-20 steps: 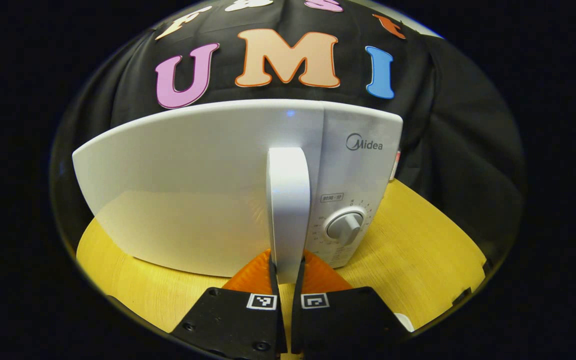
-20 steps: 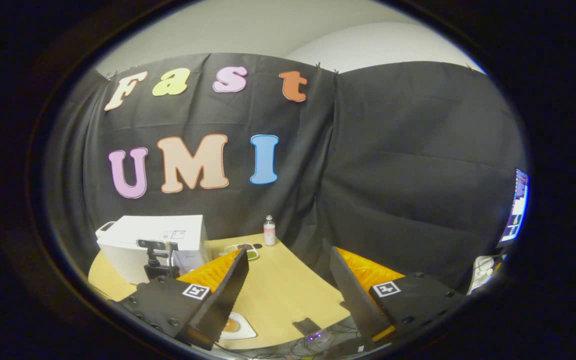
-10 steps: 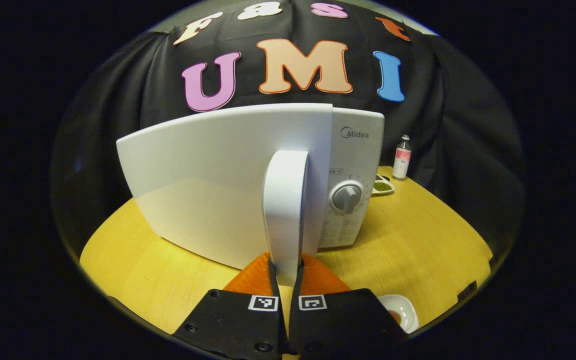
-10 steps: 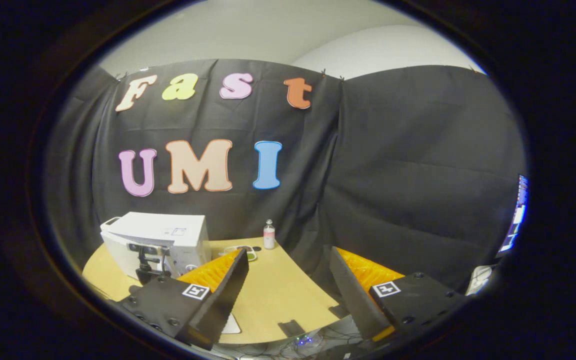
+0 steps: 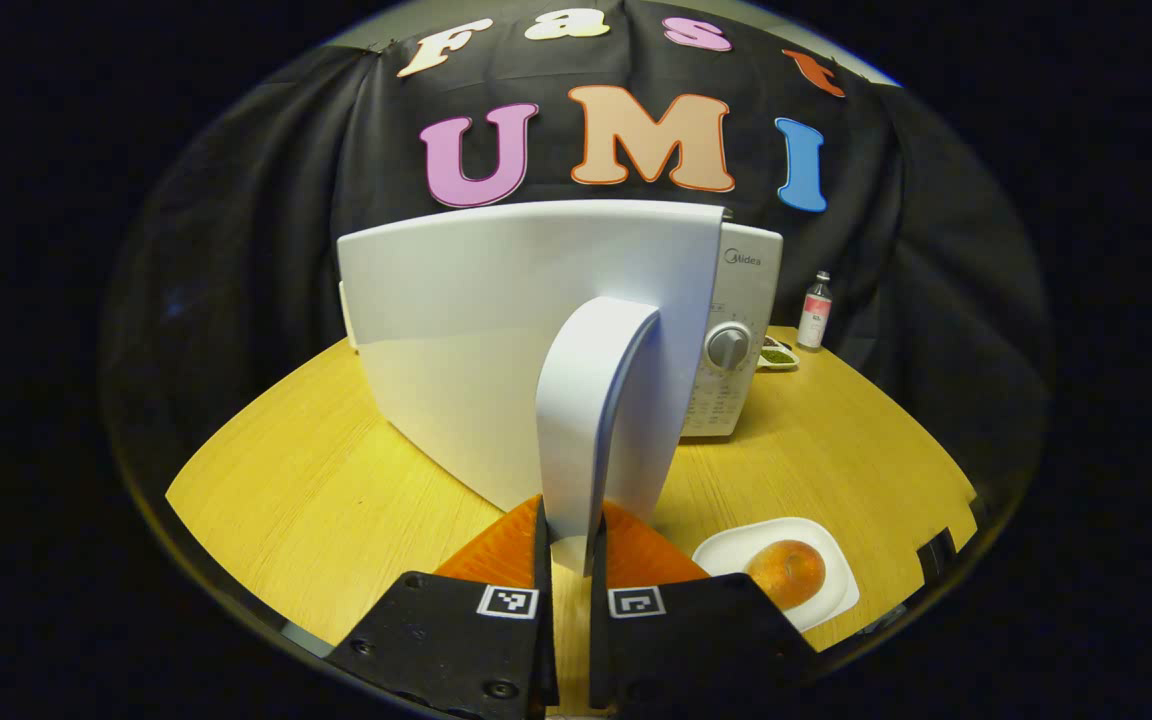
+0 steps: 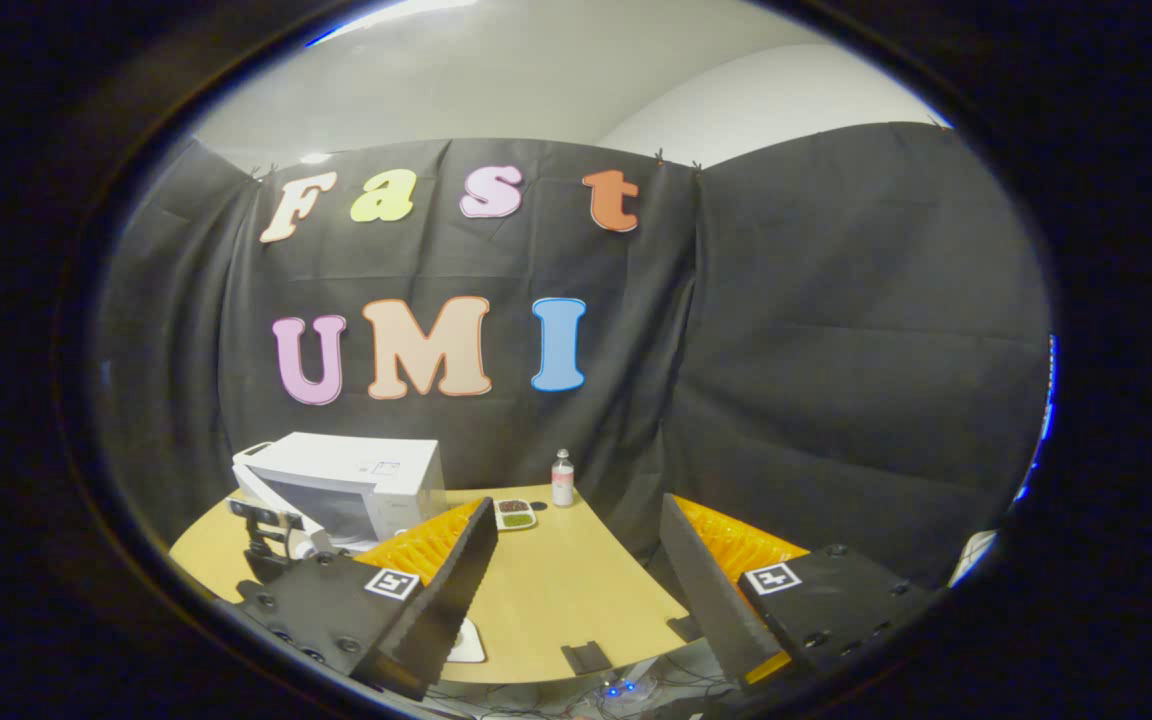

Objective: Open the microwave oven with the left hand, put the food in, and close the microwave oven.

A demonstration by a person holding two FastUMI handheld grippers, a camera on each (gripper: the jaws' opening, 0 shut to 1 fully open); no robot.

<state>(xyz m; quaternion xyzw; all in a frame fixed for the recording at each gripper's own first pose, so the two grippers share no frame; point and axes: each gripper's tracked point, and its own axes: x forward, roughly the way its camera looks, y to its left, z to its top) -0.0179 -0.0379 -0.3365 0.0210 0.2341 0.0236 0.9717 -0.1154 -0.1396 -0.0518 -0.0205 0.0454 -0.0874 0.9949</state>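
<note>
Microwave (image 5: 746,300), door (image 5: 496,330) swung open: left gripper (image 5: 568,560) jaws clamp its handle (image 5: 596,420); right gripper (image 6: 576,560) jaws wide, empty; plated food (image 5: 786,572) right of door on counter (image 5: 316,500).

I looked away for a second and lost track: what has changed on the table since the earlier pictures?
The left hand-held gripper, clamped on the door handle, has swung the microwave door further open, away from the control panel. The plate with the food has come into the left gripper view. The right hand-held gripper stays open and empty above the table.
</note>
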